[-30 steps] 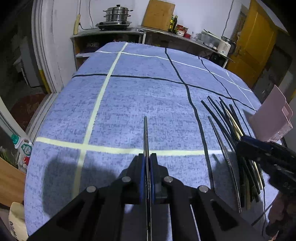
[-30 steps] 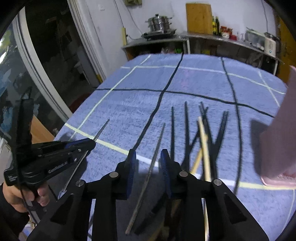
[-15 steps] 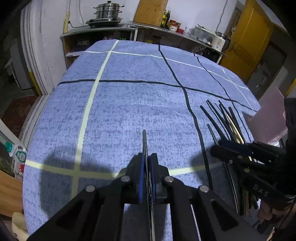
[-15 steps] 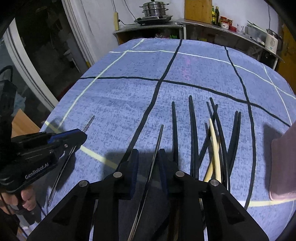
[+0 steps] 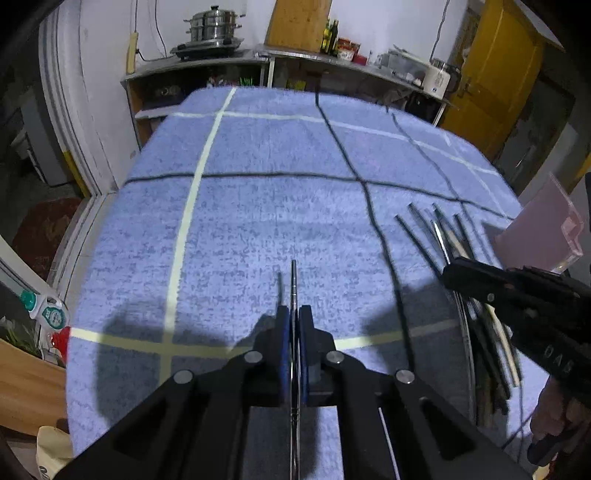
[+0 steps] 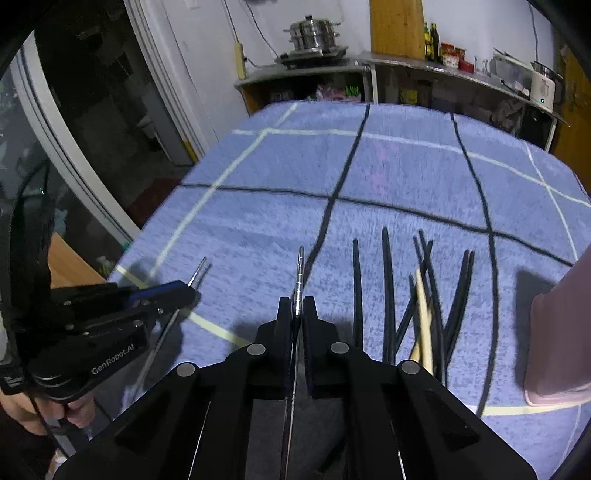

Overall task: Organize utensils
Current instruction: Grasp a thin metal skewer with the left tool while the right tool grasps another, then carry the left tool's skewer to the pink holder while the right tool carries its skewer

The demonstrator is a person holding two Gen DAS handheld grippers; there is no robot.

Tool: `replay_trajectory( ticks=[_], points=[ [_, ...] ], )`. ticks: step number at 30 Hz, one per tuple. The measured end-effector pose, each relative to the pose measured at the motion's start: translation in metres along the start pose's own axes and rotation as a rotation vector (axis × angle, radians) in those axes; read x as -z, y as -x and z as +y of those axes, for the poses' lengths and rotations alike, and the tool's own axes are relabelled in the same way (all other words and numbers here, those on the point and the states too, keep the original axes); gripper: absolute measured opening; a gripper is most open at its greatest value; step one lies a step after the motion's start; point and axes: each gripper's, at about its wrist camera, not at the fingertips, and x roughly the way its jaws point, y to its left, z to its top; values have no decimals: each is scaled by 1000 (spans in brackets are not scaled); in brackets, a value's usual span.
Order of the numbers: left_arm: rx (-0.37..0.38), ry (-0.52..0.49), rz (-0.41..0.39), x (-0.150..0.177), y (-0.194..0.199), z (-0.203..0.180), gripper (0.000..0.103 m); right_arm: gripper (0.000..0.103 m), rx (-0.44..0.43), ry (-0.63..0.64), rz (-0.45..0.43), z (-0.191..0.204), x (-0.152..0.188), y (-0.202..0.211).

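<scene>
Each tool has one metal chopstick. Left tool [image 5: 291,325] is clamped on a metal chopstick [image 5: 293,284]; tip sticks out past the pads over the cloth, shadow beside it, so it reads as lifted. Right tool [image 6: 297,314] has just closed its jaws and now pinches the second metal chopstick [image 6: 300,269] between the pads, tip forward and seemingly off the cloth.

Risks:
- Thin, smooth rods in narrow pads: either could pivot or slide out if the hand tilts or jerks.
- Both are gripped well back from the tip, so the long free end may swing into the other tool, which is near.
- The black chopsticks [image 6: 386,288] and one pale wooden chopstick [image 6: 423,314] lie loose and crossed just right of the right tool; a low pass could scatter them.
- The pink holder [image 5: 543,229] stands past the pile at the desk's right edge and could tip if knocked.

Surface: desk under a blue cloth [image 5: 258,206] with black and cream grid lines, soft, so things won't skid far.

Room: a kitchen shelf at the back with a steel steamer pot [image 5: 214,27], bottles, a wooden board, and a yellow door [image 5: 491,74] to the right.
</scene>
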Motion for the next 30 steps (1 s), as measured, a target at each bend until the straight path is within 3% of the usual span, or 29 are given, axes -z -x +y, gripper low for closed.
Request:
replay_trajectory(
  ticks=[12, 21, 30],
  points=[
    [46, -54, -162, -5, 96, -24, 5, 5, -32, 0, -142, 9, 2, 76],
    [74, -73, -212, -4, 131, -41, 5, 5, -37, -5, -222, 9, 11, 123],
    [157, -103, -244, -18, 147, -83, 5, 5, -3, -38, -303, -14, 16, 172]
  ],
)
